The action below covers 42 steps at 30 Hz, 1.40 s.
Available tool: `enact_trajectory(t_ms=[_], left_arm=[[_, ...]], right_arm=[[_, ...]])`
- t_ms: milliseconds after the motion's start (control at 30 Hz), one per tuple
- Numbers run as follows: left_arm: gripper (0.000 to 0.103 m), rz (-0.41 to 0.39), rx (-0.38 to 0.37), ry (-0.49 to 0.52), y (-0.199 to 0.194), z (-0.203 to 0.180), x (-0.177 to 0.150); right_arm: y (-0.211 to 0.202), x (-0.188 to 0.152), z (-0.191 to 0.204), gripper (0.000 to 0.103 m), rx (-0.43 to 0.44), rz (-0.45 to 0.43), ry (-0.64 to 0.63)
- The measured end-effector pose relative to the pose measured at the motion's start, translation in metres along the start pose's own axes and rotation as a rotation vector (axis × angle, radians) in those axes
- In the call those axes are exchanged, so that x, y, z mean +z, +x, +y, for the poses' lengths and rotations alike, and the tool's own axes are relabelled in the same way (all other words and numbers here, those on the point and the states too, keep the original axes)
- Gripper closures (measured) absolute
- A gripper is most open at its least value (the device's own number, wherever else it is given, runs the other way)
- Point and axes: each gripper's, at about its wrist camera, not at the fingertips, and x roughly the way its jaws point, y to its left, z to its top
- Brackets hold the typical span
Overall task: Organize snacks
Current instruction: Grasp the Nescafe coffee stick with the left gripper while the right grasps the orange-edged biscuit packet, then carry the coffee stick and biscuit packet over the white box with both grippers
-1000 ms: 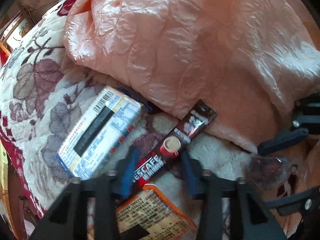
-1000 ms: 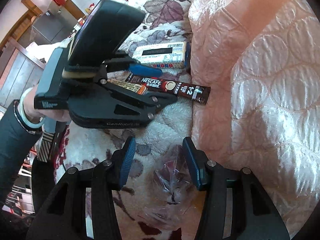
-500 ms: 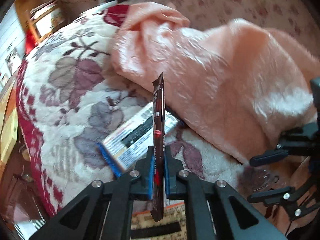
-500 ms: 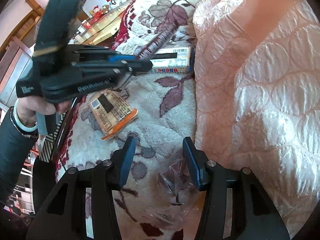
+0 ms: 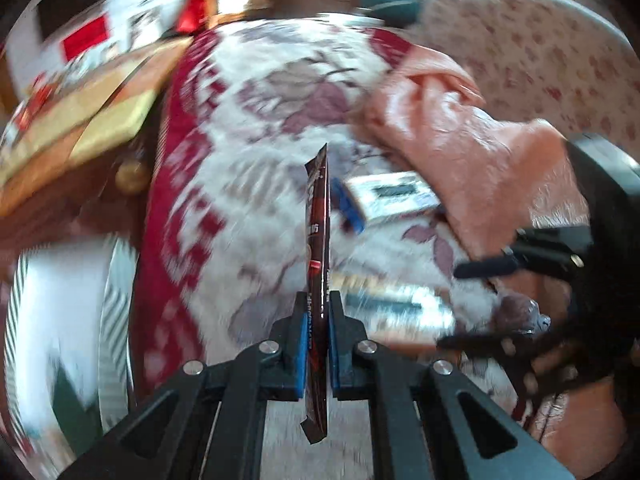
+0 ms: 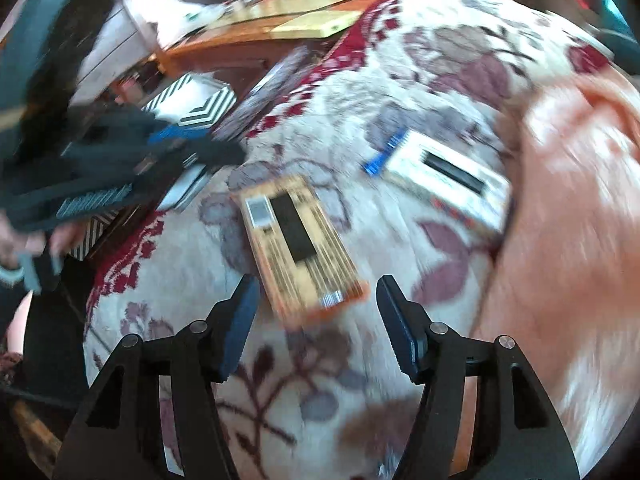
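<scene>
Left hand-held gripper: clamped on coffee stick sachet, held edge-up above floral bedspread; judged light, thin, floppy, best pinched mid-length. Right hand-held gripper: jaws opening, nothing gripped, orange snack packet seen between them, lying flat

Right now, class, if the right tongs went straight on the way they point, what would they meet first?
Probably the orange snack packet, lying flat on the floral blanket just ahead of the opening right tongs, nothing between them yet. Motion blur makes depth uncertain.
</scene>
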Motion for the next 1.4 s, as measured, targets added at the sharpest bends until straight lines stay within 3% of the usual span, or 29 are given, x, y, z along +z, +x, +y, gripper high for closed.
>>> enact_trajectory(t_ms=[133,233,367,467,667,833,1100,1400], left_arm=[[0.093,0.004,0.006,-0.112,-0.011,0.016,-0.032],[0.093,0.013,0.005,-0.130,-0.014,0.014,-0.047],[0.093,0.010,-0.002,-0.150,-0.017,0.010,-0.059],[0.093,0.000,0.008,-0.172,-0.018,0.012,-0.066],[0.093,-0.021,0.018,-0.229,-0.024,0.017,-0.075],[0.093,-0.037,0.050,-0.247,-0.035,0.021,-0.081],[0.093,-0.071,0.127,-0.275,-0.058,0.036,-0.090],[0.093,-0.104,0.190,-0.341,-0.081,0.064,-0.102]], right_arm=[[0.023,0.021,0.009,0.042,0.042,0.068,-0.082],[0.040,0.029,0.017,0.035,0.026,0.101,-0.156],[0.063,0.034,0.016,0.036,0.033,0.140,-0.129],[0.059,0.030,0.015,0.044,0.040,0.104,-0.084],[0.037,0.007,0.029,0.046,-0.014,0.046,-0.053],[0.016,-0.003,0.041,0.046,0.000,-0.027,0.019],[0.015,-0.003,0.067,0.046,0.016,-0.050,0.047],[0.019,0.015,0.101,0.046,0.031,-0.048,-0.004]])
